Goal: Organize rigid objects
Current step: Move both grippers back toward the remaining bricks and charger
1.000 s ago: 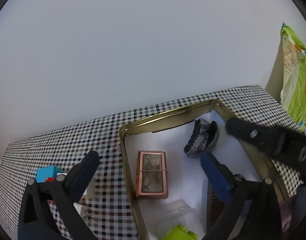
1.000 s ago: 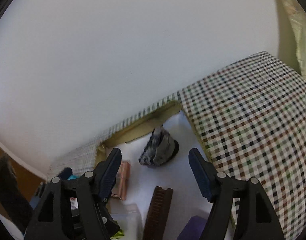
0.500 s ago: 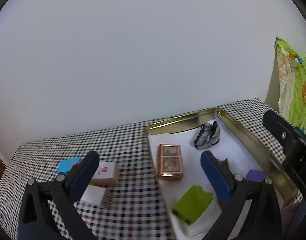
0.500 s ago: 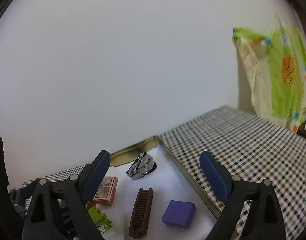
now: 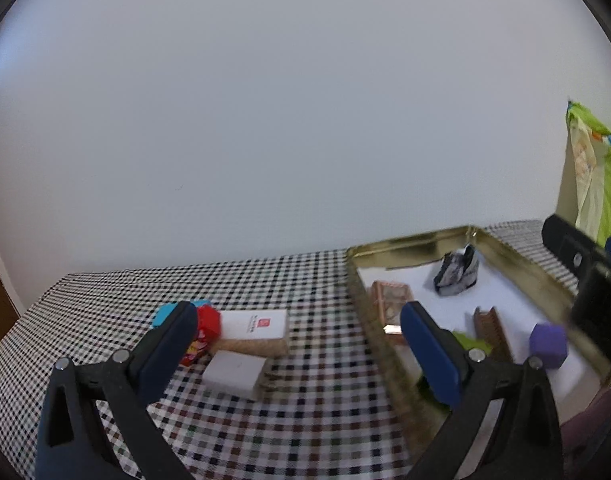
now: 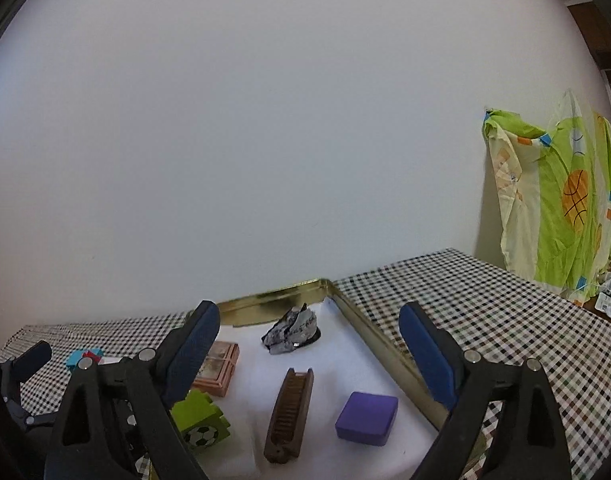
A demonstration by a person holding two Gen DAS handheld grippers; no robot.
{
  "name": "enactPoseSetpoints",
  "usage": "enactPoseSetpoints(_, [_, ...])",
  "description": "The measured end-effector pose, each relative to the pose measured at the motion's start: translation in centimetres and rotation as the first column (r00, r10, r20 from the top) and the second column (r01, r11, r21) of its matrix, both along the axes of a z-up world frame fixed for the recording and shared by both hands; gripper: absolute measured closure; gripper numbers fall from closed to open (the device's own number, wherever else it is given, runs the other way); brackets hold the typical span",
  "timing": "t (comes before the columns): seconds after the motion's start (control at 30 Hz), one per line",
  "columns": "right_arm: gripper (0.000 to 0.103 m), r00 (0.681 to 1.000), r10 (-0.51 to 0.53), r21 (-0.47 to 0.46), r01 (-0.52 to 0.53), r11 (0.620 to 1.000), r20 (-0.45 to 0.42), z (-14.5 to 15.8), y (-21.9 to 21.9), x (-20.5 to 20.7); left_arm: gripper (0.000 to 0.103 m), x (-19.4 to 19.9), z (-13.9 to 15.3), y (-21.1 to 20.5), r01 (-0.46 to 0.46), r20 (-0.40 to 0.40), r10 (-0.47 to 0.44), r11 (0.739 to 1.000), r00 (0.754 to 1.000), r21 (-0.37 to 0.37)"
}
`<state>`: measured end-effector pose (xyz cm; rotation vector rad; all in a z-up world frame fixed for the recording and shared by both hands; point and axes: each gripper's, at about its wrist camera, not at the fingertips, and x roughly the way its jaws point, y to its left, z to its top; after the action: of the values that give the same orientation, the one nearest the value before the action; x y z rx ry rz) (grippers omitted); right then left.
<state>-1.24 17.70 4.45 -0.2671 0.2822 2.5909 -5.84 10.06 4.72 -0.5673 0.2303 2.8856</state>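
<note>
A gold tray (image 6: 385,352) with a white floor lies on the checked cloth (image 6: 485,312). Inside it are a grey-black crumpled piece (image 6: 291,330), a copper box (image 6: 219,368), a brown comb (image 6: 289,414), a purple block (image 6: 367,418) and a green football block (image 6: 199,420). My right gripper (image 6: 309,356) hangs open above the tray's near half, holding nothing. My left gripper (image 5: 301,348) is open over the cloth left of the tray (image 5: 409,242). Ahead of it sit a white logo box (image 5: 253,326), a white charger block (image 5: 233,372) and a red-blue toy (image 5: 201,324).
A green patterned cloth (image 6: 553,200) hangs at the right end of the table. A plain white wall runs behind the table. Small items (image 6: 607,300) lie at the far right edge. The right gripper's body (image 5: 585,272) shows at the left view's right edge.
Both grippers drew back from the tray and levelled out. The right jaws widened, away from the grey piece. The left view swung left, bringing the boxes on the cloth into sight.
</note>
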Motion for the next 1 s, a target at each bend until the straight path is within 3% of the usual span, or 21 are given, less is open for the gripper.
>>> enactPoseSetpoints(0.17, [0.010,1.000,-0.004,-0.014,0.003,1.000,-0.011,-0.2,-0.3,0.4,0.001,0.1,0.0,-1.8,0.003,0.023,-0.004,0.998,1.000,0.068])
enactPoseSetpoints(0.57, [0.010,1.000,-0.002,-0.007,0.002,1.000,0.031,-0.7,-2.9,-0.3,0.001,0.3,-0.6,-1.8,0.041,0.038,-0.044,0.997,0.998,0.060])
enactPoseSetpoints(1.0, [0.010,0.999,0.020,0.030,-0.021,0.999,0.036,-0.4,-6.3,-1.7,0.001,-1.1,-0.8,-4.9,0.009,0.086,-0.015,0.997,0.996,0.075])
